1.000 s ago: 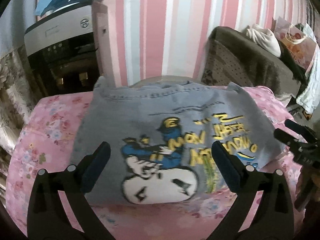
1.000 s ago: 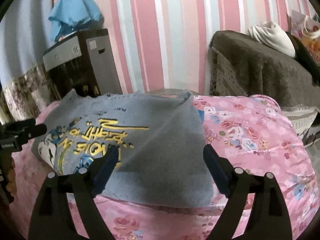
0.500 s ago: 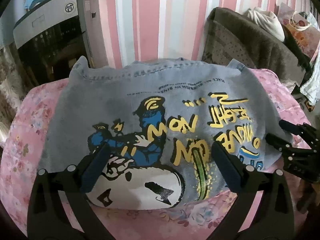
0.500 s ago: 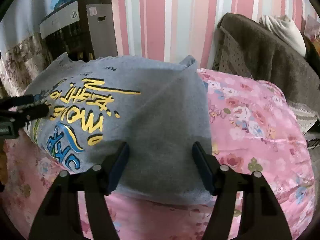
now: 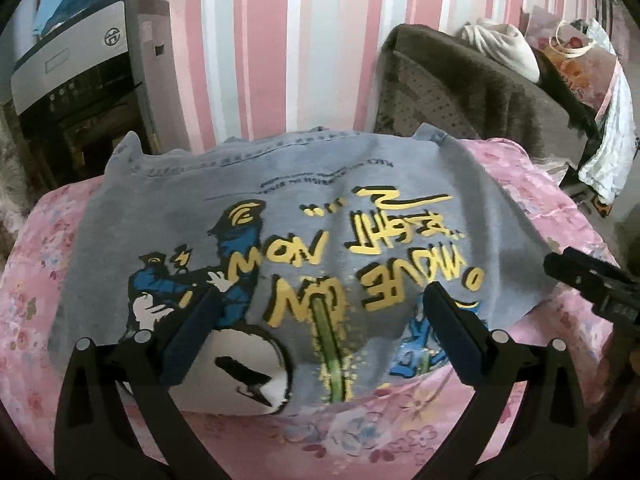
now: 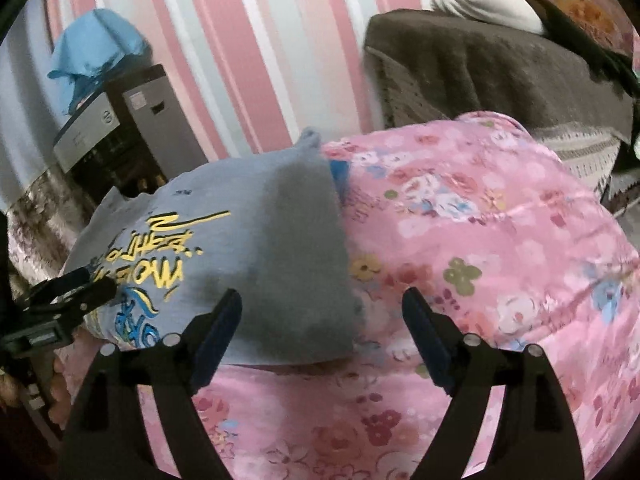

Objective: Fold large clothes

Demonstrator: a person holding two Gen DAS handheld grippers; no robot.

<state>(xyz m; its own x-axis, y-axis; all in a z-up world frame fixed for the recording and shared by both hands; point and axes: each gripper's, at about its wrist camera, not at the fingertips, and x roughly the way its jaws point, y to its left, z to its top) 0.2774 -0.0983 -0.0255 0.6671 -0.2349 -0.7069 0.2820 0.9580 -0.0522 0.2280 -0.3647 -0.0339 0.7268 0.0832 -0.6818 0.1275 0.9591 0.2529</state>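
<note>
A folded grey sweatshirt (image 5: 304, 216) with a blue cartoon figure and yellow lettering lies flat on the pink floral cover (image 5: 360, 436). My left gripper (image 5: 320, 308) hangs open just above the garment's near edge, nothing between its fingers. In the right wrist view the same sweatshirt (image 6: 256, 256) shows its plain grey right end. My right gripper (image 6: 320, 312) straddles the garment's near right corner, its jaws opening, pads clear of the cloth. The right gripper's tip (image 5: 588, 280) shows at the garment's right end in the left wrist view; the left gripper (image 6: 60, 300) shows at far left.
A striped pink wall rises behind the bed. A grey and black appliance (image 5: 68, 92) with blue cloth on top stands back left. A brown blanket (image 5: 468, 92) with a white bundle (image 5: 504, 46) lies back right. Bare pink cover (image 6: 500, 260) spreads right of the sweatshirt.
Both grippers have come closer and lower over the sweatshirt. The right gripper narrowed, then widened again, rolled, and shifted right to the garment's corner. The sweatshirt has not moved.
</note>
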